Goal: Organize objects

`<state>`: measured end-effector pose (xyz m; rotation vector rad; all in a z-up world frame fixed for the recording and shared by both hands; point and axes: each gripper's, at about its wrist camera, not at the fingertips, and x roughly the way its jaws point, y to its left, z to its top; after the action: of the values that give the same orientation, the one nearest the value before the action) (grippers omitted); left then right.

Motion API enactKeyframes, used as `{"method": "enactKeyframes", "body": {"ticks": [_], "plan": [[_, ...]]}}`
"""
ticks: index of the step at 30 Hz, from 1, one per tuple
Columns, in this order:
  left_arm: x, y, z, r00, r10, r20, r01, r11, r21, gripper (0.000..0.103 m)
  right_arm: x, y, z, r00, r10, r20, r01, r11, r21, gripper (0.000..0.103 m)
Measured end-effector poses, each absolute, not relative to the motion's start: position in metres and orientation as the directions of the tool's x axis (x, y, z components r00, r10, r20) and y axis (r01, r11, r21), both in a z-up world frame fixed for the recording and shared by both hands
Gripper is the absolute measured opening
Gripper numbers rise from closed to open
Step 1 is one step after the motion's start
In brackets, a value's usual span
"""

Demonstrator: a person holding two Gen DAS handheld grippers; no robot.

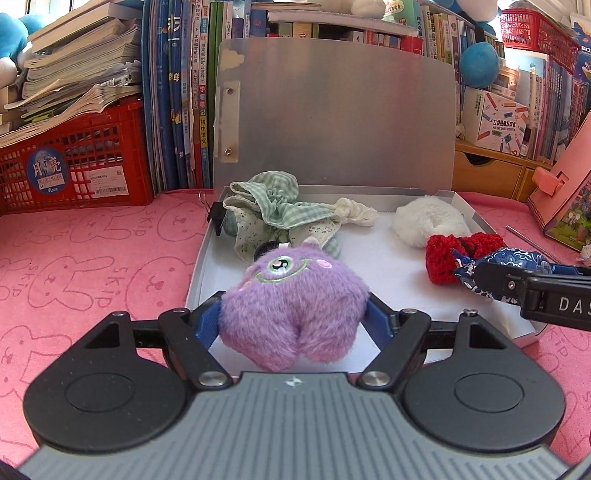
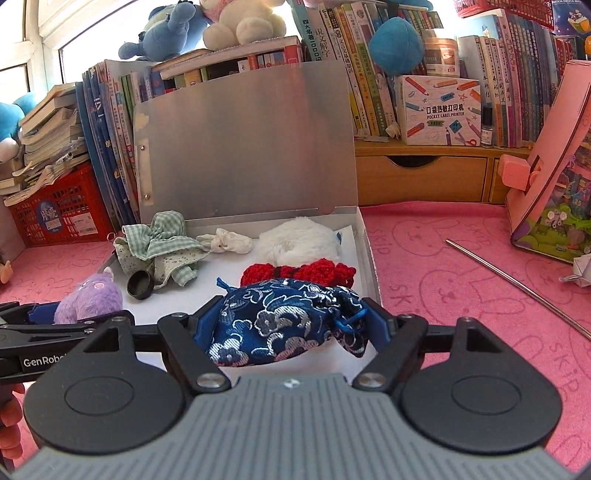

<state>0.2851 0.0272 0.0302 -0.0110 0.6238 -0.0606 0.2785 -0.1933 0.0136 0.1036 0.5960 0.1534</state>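
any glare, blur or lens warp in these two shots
Left wrist view: sharp; fisheye bends the books outward at the edges; the lid shows soft sheen, no hard glare. Right wrist view: window at upper left blown out, the cream plush backlit; the pouch in the right gripper stays crisp.

plush monster (image 1: 291, 310): 1 | brocade pouch (image 2: 280, 325): 1 | red crochet bow (image 2: 299, 273): 1 | white fluffy item (image 2: 299, 240): 1 | black cap (image 2: 140, 285): 1
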Motion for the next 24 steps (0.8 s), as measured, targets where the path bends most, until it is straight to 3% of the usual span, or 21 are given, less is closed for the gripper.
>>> {"method": "enactKeyframes", "body": {"ticks": [24], "plan": [[0.331,0.029,0.015,0.808,0.003,-0.589,0.0,1.0,0.005,0.08,0.325,-0.189,0.004,0.816,0.13,-0.563,-0.085,0.991,0.105,0.079]]}}
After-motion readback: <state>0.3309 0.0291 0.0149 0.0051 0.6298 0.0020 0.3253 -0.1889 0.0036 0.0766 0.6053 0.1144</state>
